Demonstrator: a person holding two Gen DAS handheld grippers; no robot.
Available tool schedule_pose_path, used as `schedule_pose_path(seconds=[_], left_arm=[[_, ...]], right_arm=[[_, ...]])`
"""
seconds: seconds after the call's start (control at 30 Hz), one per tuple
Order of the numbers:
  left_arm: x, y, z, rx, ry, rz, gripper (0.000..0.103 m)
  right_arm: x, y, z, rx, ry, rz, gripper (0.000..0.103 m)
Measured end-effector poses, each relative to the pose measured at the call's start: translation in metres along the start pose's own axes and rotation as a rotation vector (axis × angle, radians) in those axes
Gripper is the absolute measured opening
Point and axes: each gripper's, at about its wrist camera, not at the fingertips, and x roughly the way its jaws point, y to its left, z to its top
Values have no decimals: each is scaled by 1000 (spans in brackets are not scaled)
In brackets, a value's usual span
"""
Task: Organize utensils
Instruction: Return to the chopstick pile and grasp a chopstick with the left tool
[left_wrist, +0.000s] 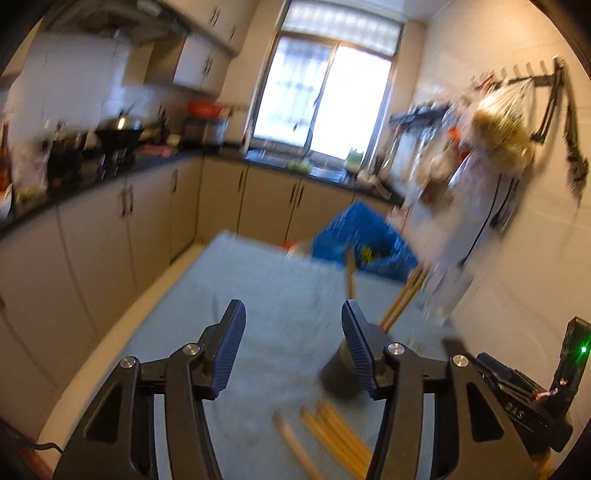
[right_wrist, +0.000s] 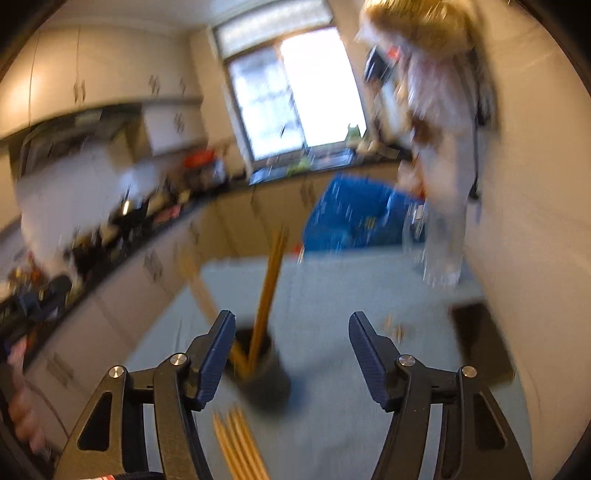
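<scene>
A dark metal holder cup (left_wrist: 340, 365) stands on the grey-blue cloth (left_wrist: 266, 295) with several wooden chopsticks (left_wrist: 402, 299) leaning out of it. Loose chopsticks (left_wrist: 336, 439) lie on the cloth in front of the cup. My left gripper (left_wrist: 291, 347) is open, empty, its right finger in front of the cup. In the right wrist view the same cup (right_wrist: 262, 369) holds upright chopsticks (right_wrist: 271, 280), and more loose chopsticks (right_wrist: 236, 443) lie near the bottom edge. My right gripper (right_wrist: 291, 354) is open and empty, to the right of the cup. Both views are blurred.
A blue bag (left_wrist: 365, 240) sits at the far end of the table. Plastic bags (left_wrist: 495, 136) hang on the right wall. A dark flat object (right_wrist: 476, 343) lies at the table's right side. Kitchen counter and cabinets (left_wrist: 110, 206) run along the left, a window (left_wrist: 325, 96) behind.
</scene>
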Motion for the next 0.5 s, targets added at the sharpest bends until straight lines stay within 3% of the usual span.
schedule_pose_path(seconds=[0.17, 0.27, 0.33, 0.5], left_arm=[[28, 17, -64, -14, 190, 56, 53], [43, 13, -94, 6, 275, 57, 53], [51, 9, -109, 31, 318, 57, 53], [73, -8, -136, 76, 424, 44, 53]], right_arm=[[25, 2, -58, -70, 198, 51, 68], [35, 11, -89, -133, 276, 59, 56], [39, 15, -104, -168, 305, 52, 42], [42, 9, -118, -170, 322, 26, 38]])
